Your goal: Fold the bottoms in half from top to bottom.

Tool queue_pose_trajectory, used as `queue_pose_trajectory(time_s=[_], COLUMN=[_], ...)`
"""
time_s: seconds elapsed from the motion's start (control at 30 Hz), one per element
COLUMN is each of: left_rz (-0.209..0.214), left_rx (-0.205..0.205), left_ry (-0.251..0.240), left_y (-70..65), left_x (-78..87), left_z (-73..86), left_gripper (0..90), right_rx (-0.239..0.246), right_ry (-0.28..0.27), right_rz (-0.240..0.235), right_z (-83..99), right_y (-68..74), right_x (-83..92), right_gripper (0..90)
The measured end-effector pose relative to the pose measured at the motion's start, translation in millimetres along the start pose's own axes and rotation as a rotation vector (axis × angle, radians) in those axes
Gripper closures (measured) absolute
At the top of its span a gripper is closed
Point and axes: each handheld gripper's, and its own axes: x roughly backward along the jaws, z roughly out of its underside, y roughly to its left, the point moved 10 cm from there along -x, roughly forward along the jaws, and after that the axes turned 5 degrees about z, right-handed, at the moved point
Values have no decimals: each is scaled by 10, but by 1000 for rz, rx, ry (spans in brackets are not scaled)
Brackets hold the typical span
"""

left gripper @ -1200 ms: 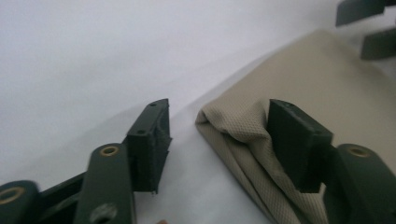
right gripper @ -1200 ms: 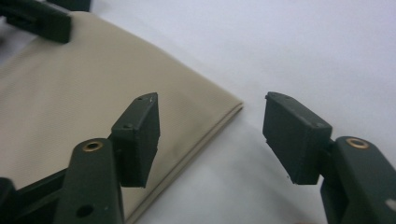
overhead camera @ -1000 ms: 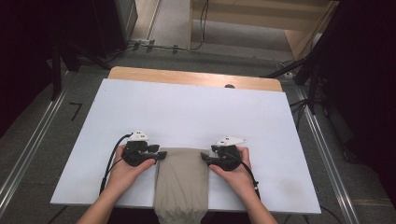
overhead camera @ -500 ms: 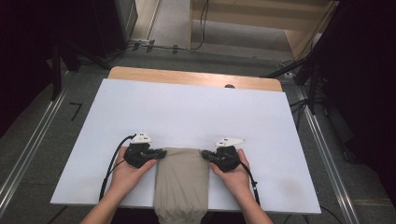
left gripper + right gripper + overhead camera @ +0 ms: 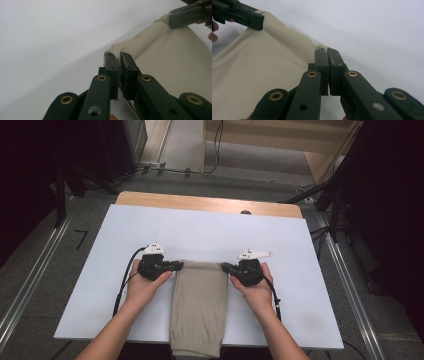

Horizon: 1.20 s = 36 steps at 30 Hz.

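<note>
Beige cloth (image 5: 199, 304) pinned at both far corners on the white counter (image 5: 210, 232).
Its long axis runs 12 to 6, apparently overhanging the 6 o'clock edge; left gripper (image 5: 176, 265) and right gripper (image 5: 226, 267) each have jaws clamped on a corner.

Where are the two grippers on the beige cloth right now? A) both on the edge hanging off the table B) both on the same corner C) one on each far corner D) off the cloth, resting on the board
C: the left gripper and the right gripper each have their jaws shut on a far corner of the cloth, its near end hanging over the white board.
</note>
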Motion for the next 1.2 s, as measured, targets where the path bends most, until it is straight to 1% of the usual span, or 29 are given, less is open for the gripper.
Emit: queue_pose_trajectory(time_s=[0.03, 0.07, 0.17, 0.23, 0.27, 0.37, 0.43, 0.53, 0.6, 0.63, 0.7, 0.73, 0.77, 0.8, 0.83, 0.87, 0.9, 0.93, 0.97, 1.0, 1.07, 1.1, 1.13, 1.2], left_rz=[7, 3, 2, -6, -9, -26, -25, -34, -39, -42, -54, -56, -77, -113, -111, -124, -133, -110, -79, -57, -7, 16, 39, 76], left_rx=[3, 0, -7, -15, -14, -26, -19, -14, -16, -10, 17, 36, 56, 78, 104, 126, 149, 159, 162, 149, 124, 112, 96, 80], left_ry=[-8, -15, -32, -44, -46, -54, -66, -77, -79, -82, -84, -89, -96, -91, -73, -60, -51, -50, -56, -58, -63, -68, -73, -94], left_y=[25, 57, 133, 192, 209, 281, 325, 390, 420, 442, 508, 550, 611, 685, 728, 773, 796, 781, 739, 692, 567, 498, 425, 283], left_x=[-9, -13, -26, -40, -47, -93, -118, -162, -187, -201, -233, -254, -275, -288, -293, -286, -281, -273, -267, -256, -243, -234, -214, -171], left_z=[-60, -124, -335, -500, -552, -749, -872, -1045, -1127, -1170, -1238, -1266, -1288, -1290, -1268, -1239, -1207, -1177, -1149, -1114, -1036, -995, -953, -876], left_gripper=[866, 866, 866, 866, 866, 866, 866, 866, 866, 866, 864, 852, 786, 627, 523, 452, 344, 274, 221, 196, 188, 163, 155, 155], right_rx=[-4, 1, 27, 41, 41, 47, 53, 35, 25, 21, -5, -13, -22, -27, -40, -58, -69, -85, -93, -99, -118, -119, -115, -108], right_ry=[-6, -10, -25, -34, -43, -60, -71, -93, -99, -98, -105, -109, -114, -108, -99, -71, -48, -36, -27, -32, -53, -59, -55, -53], right_rz=[2, 7, 33, 51, 59, 82, 99, 99, 104, 111, 101, 106, 113, 126, 153, 178, 189, 201, 197, 194, 167, 159, 162, 151], right_z=[-61, -122, -317, -444, -525, -693, -807, -965, -1045, -1078, -1161, -1188, -1223, -1247, -1266, -1261, -1243, -1222, -1195, -1175, -1127, -1089, -1035, -913], right_y=[-30, -62, -157, -231, -272, -369, -444, -551, -619, -651, -707, -730, -758, -793, -841, -890, -922, -948, -959, -964, -952, -940, -930, -874], right_x=[0, -3, -19, -23, -19, -17, -13, -7, -19, -28, -56, -68, -84, -109, -145, -183, -211, -220, -215, -195, -136, -114, -91, -44], right_gripper=[865, 865, 866, 865, 865, 865, 865, 865, 865, 865, 865, 863, 853, 763, 582, 441, 362, 325, 295, 288, 270, 248, 219, 187])
